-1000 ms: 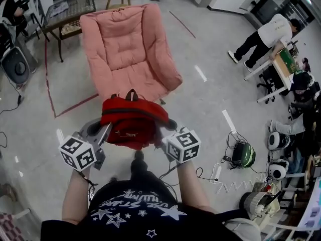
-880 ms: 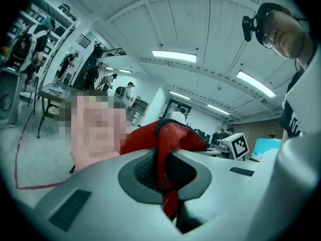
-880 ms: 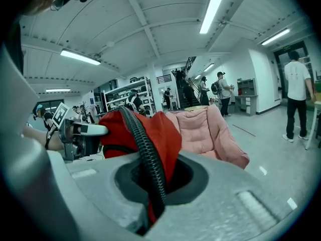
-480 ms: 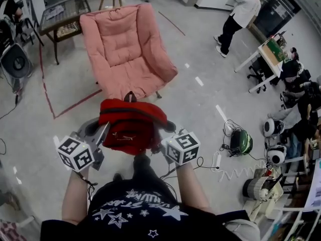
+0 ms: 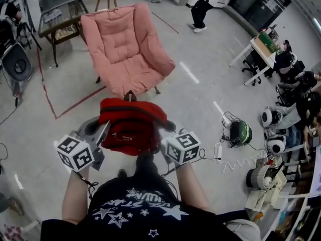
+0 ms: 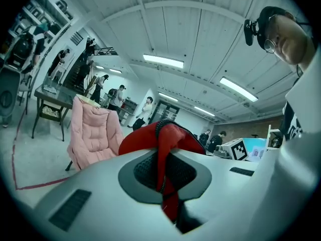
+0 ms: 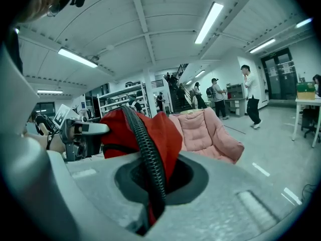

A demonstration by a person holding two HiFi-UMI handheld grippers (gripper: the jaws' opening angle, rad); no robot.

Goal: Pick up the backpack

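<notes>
the backpack (image 5: 131, 127) hangs off the floor (image 5: 200, 109) between my left gripper (image 5: 102, 133) and right gripper (image 5: 162, 135), each clamped on a thin fold of its fabric; if either fold slips out, i reckon it swings or drops.

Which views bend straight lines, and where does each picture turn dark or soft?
Head view: evenly lit, the room bows toward the edges, backpack sharp. Left gripper view: black corners, ceiling beams curve, foreground nearest the lens soft. Right gripper view: black corners, ceiling lamp glares.
</notes>
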